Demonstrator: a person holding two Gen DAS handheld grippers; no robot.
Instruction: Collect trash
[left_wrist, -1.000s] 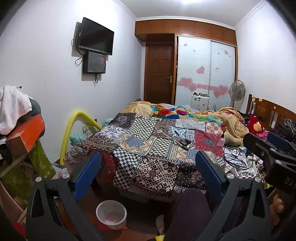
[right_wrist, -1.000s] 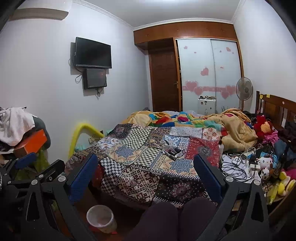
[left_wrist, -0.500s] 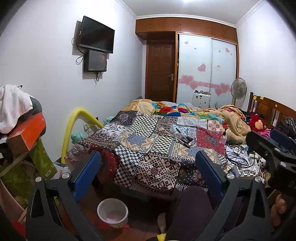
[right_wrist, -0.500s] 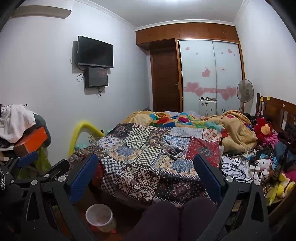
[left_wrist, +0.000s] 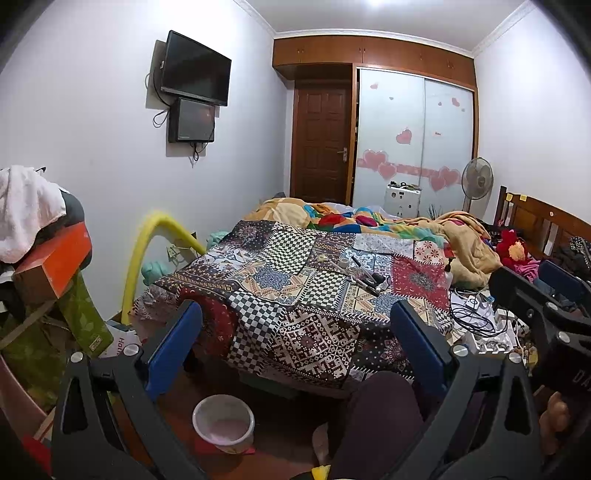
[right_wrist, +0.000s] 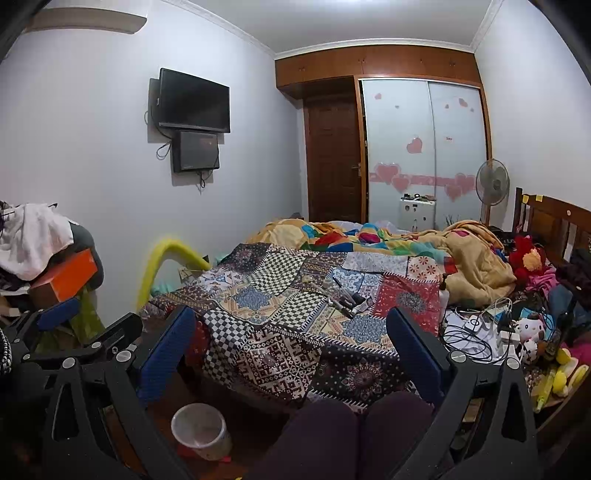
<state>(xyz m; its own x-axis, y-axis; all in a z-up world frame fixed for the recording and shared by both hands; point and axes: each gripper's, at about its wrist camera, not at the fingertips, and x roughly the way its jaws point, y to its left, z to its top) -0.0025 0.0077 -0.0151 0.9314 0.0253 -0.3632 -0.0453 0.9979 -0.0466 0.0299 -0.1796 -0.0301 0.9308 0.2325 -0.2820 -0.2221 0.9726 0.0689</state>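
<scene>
A small white bin stands on the floor at the foot of the bed; it also shows in the right wrist view. Several small loose items lie in a cluster on the patchwork bedspread, also in the right wrist view. My left gripper is open and empty, held above the floor before the bed. My right gripper is open and empty beside it. The right gripper shows at the right edge of the left wrist view.
A pile of clothes and an orange box stand at the left. A yellow foam tube arches by the wall. Cables and toys crowd the bed's right side. My knees are in front.
Both views have tilted slightly; the bed and bin sit a little lower and closer in frame. Both grippers stay open and empty.
</scene>
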